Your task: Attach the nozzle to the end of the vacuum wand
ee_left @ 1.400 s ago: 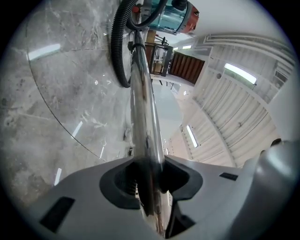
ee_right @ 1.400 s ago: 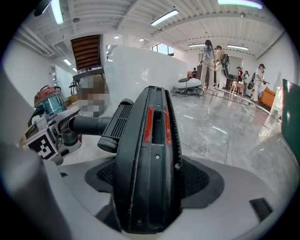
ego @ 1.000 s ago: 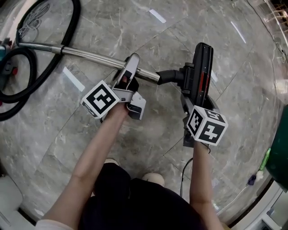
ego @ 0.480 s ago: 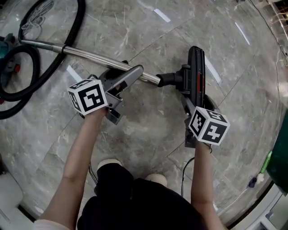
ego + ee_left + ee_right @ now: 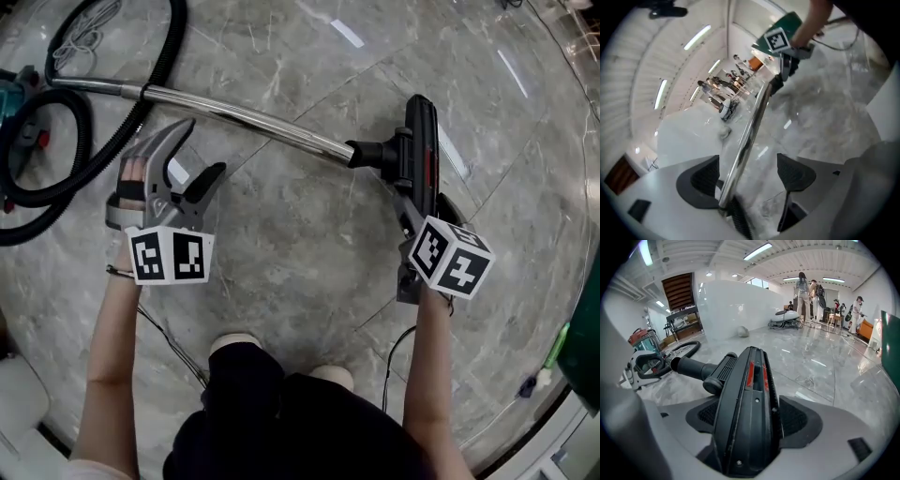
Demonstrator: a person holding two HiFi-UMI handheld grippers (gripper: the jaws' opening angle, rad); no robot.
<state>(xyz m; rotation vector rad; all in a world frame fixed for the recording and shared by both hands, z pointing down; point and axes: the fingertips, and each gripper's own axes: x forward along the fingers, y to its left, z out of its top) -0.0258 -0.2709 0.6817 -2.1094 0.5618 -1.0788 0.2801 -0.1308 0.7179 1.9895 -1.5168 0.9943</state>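
The black nozzle (image 5: 419, 150) (red-striped, turned on edge) is seen joined to the end of the long chrome wand (image 5: 244, 117).

The head view looks steeply down from above onto the floor (image 5: 309, 244) and takes in both arms and the whole wand (image 5: 244, 117). The left gripper view sits just behind its own jaws, tilted sideways, and looks along the wand toward the far-off nozzle (image 5: 420, 155) and right gripper (image 5: 410, 199). The right gripper view sits low, very close behind the nozzle, and faces across the floor toward the hose (image 5: 684, 350). All three views share the nozzle.
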